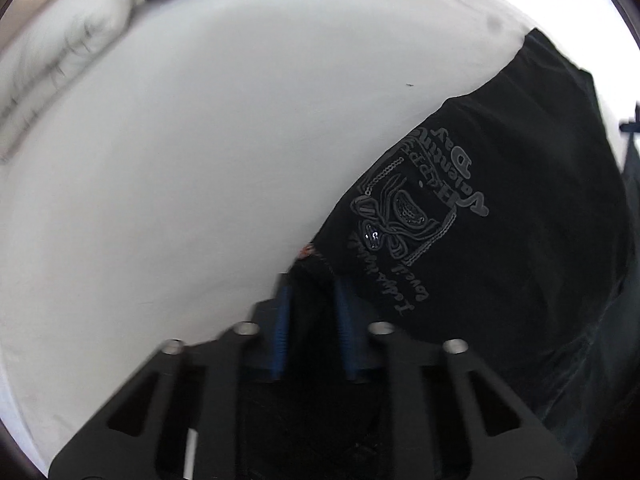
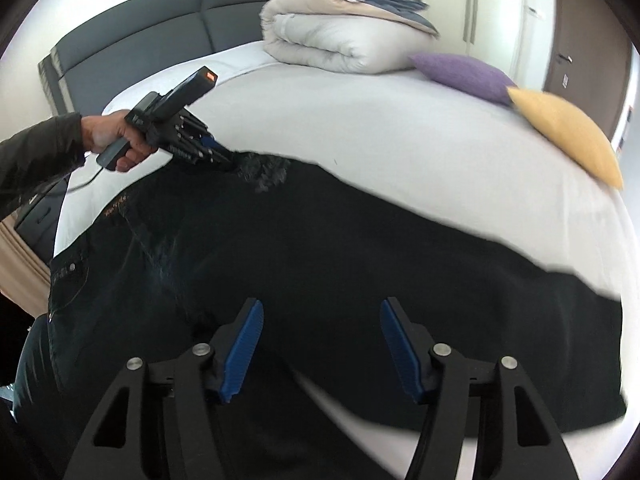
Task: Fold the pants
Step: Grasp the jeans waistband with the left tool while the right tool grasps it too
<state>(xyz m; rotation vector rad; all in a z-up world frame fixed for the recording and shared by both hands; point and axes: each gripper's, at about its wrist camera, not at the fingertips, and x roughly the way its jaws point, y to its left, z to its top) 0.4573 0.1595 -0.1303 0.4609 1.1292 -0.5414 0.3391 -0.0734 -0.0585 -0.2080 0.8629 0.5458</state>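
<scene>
Black pants (image 2: 340, 264) lie spread across the white bed (image 2: 380, 136). In the left wrist view the pants (image 1: 500, 220) show a grey stitched emblem and lettering. My left gripper (image 1: 310, 292) is shut on a frayed edge of the pants. It also shows in the right wrist view (image 2: 228, 160), held by a hand at the pants' far edge. My right gripper (image 2: 322, 312) is open, its blue pads wide apart just above the middle of the pants, holding nothing.
A folded white duvet (image 2: 340, 40), a purple cushion (image 2: 464, 76) and a yellow cushion (image 2: 568, 136) lie at the bed's far side. A dark headboard (image 2: 160, 24) stands at the back left. Wardrobe doors and a brown door are at the right.
</scene>
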